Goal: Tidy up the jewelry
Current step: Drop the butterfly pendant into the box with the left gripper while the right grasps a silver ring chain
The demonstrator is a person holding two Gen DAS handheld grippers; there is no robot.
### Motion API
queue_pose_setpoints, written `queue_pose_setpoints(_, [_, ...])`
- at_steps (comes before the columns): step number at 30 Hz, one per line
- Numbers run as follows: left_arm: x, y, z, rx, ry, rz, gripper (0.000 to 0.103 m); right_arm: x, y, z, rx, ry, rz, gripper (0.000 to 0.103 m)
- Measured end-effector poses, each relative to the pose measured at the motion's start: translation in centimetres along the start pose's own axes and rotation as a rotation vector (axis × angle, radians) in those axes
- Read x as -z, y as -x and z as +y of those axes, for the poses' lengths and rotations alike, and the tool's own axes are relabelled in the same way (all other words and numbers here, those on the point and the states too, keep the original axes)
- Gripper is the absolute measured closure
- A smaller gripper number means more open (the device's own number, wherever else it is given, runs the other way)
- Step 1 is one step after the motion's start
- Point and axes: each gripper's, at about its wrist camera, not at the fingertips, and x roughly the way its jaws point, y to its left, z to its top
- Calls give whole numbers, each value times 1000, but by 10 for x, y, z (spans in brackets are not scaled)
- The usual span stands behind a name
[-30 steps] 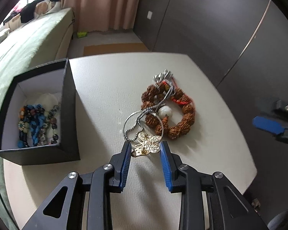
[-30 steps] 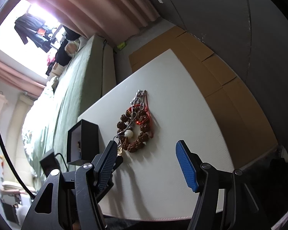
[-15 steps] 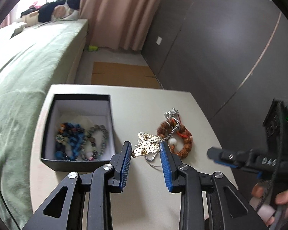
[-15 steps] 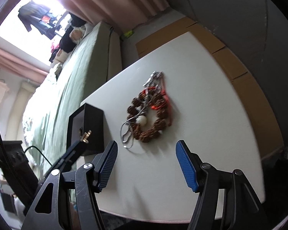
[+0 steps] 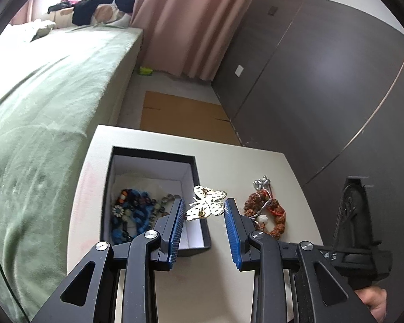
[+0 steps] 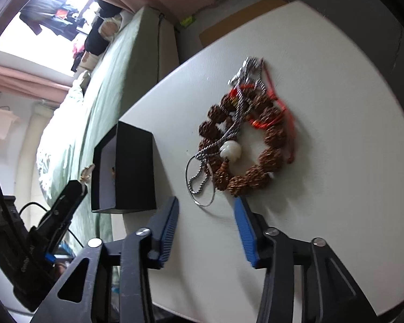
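My left gripper [image 5: 203, 210] is shut on a gold butterfly brooch [image 5: 206, 206] and holds it in the air above the right rim of the black jewelry box [image 5: 194, 161]. The box holds blue and grey beaded bracelets [image 5: 133, 212]. A brown bead bracelet [image 5: 269, 215] with a red cord, a white bead and a silver chain lies on the white table to the right; it also shows in the right wrist view [image 6: 245, 145]. My right gripper [image 6: 206, 210] is open and empty, low over the table near the chain's wire loop [image 6: 199, 185]. The box [image 6: 126, 172] stands to its left.
The white table [image 5: 223, 290] stands beside a green bed [image 5: 40, 102] on the left. A dark wall [image 5: 323, 67] is on the right. Cardboard [image 5: 183, 115] lies on the floor beyond the table. The left gripper's body [image 6: 40, 231] shows at lower left in the right wrist view.
My left gripper lifted the butterfly brooch off the pile and carried it left to above the box's rim. My right gripper moved down and closer to the brown bracelet and narrowed its opening.
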Motion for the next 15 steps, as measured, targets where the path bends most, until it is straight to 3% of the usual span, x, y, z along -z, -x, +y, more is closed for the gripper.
queue_pose_setpoints(5, [-5, -1, 10, -3, 24, -4, 71, -3, -21, 5, 27, -2, 19, 67])
queue_pose_setpoints(7, [-6, -1, 12, -6, 32, -5, 71, -4, -23, 8, 44, -2, 2, 76])
queue_pose_setpoints(8, [-6, -1, 13, -8, 35, -5, 71, -5, -24, 8, 49, -6, -1, 95])
queue_pose_setpoints(9, [-6, 0, 14, -10, 38, -7, 71, -7, -25, 9, 41, -12, -6, 98])
queue_pose_setpoints(15, [-6, 11, 21, -13, 53, -27, 71, -6, 0, 25, -2, 19, -104, 99])
